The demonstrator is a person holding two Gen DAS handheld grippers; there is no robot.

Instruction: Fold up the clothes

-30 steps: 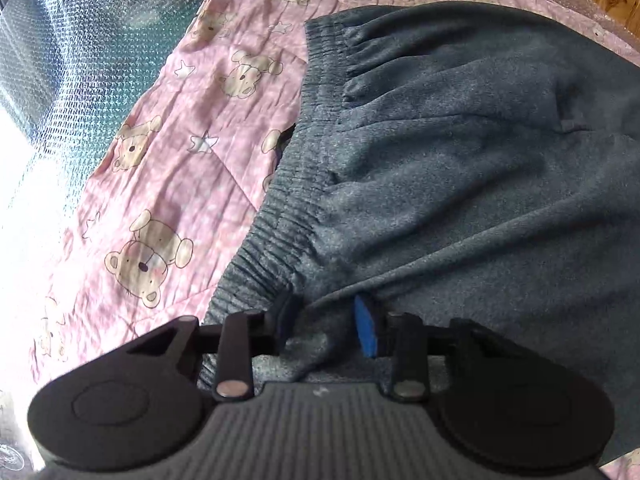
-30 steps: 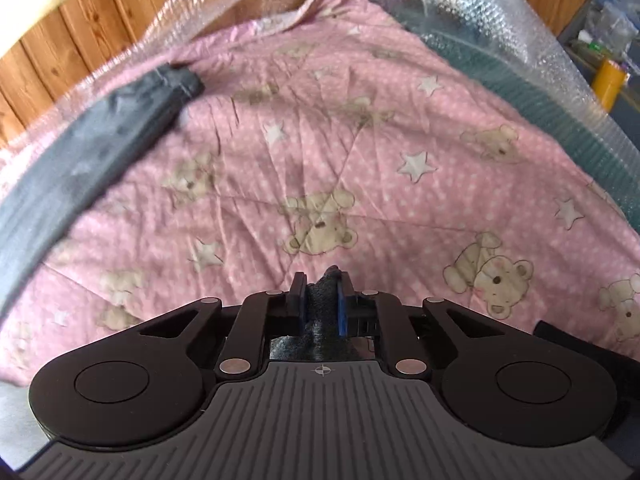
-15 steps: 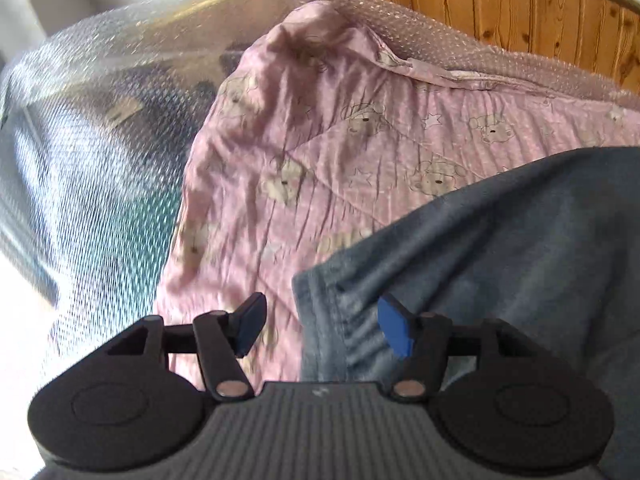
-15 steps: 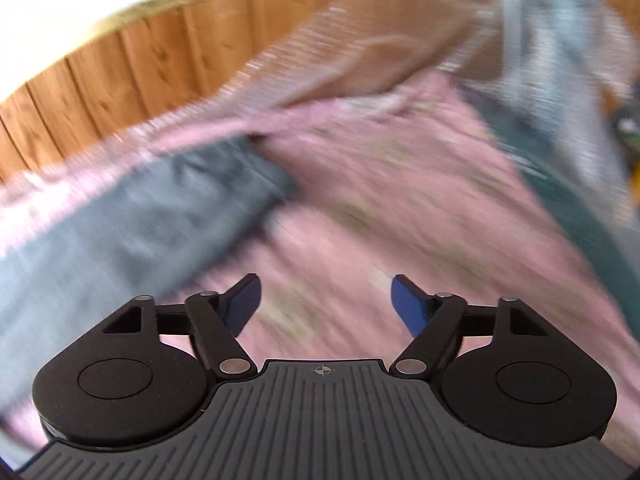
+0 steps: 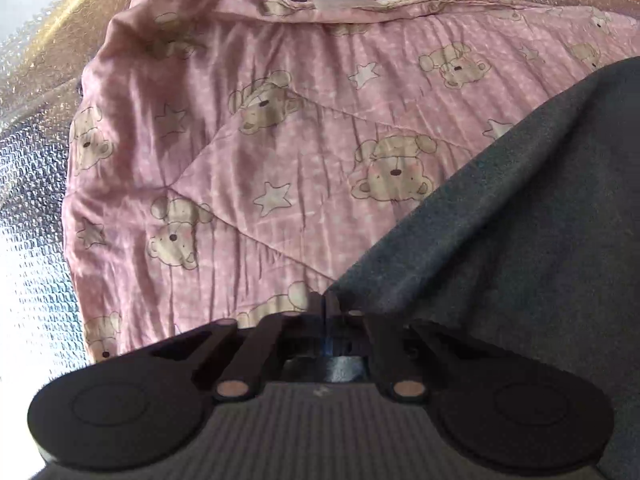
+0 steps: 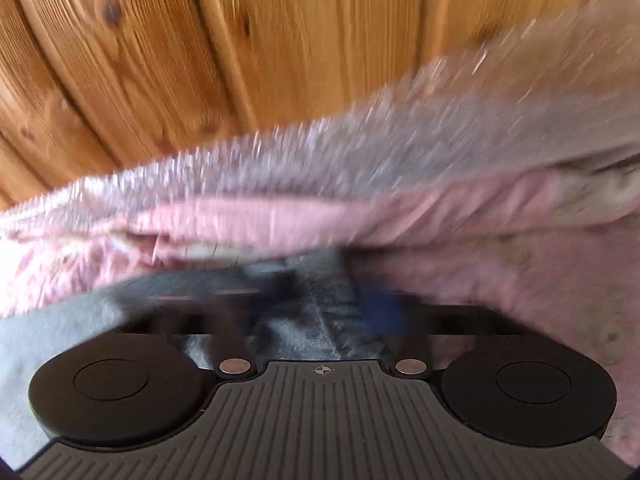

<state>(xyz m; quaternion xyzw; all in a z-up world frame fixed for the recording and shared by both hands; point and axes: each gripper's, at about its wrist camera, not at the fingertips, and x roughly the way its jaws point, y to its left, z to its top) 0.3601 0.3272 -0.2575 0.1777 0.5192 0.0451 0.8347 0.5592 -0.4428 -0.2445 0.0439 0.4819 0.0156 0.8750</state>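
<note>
A dark grey fleece garment (image 5: pixel 520 216) lies on a pink bear-print quilt (image 5: pixel 280 140), filling the right side of the left wrist view. My left gripper (image 5: pixel 326 312) is shut on the garment's near corner. In the blurred right wrist view my right gripper (image 6: pixel 324 300) sits with its jaws apart on either side of the grey garment's edge (image 6: pixel 316 320), near the far side of the quilt (image 6: pixel 520 260). Its blue pad (image 6: pixel 380 304) shows to the right of the cloth.
Bubble wrap (image 5: pixel 36 184) covers the surface around the quilt on the left and along the back (image 6: pixel 400 128). A wood-panelled wall (image 6: pixel 240 40) stands right behind the quilt's far edge.
Both grippers let go of the garment and moved to new spots. The left one has closed on a corner of it. The right one swung toward the wall and now straddles the garment's far edge.
</note>
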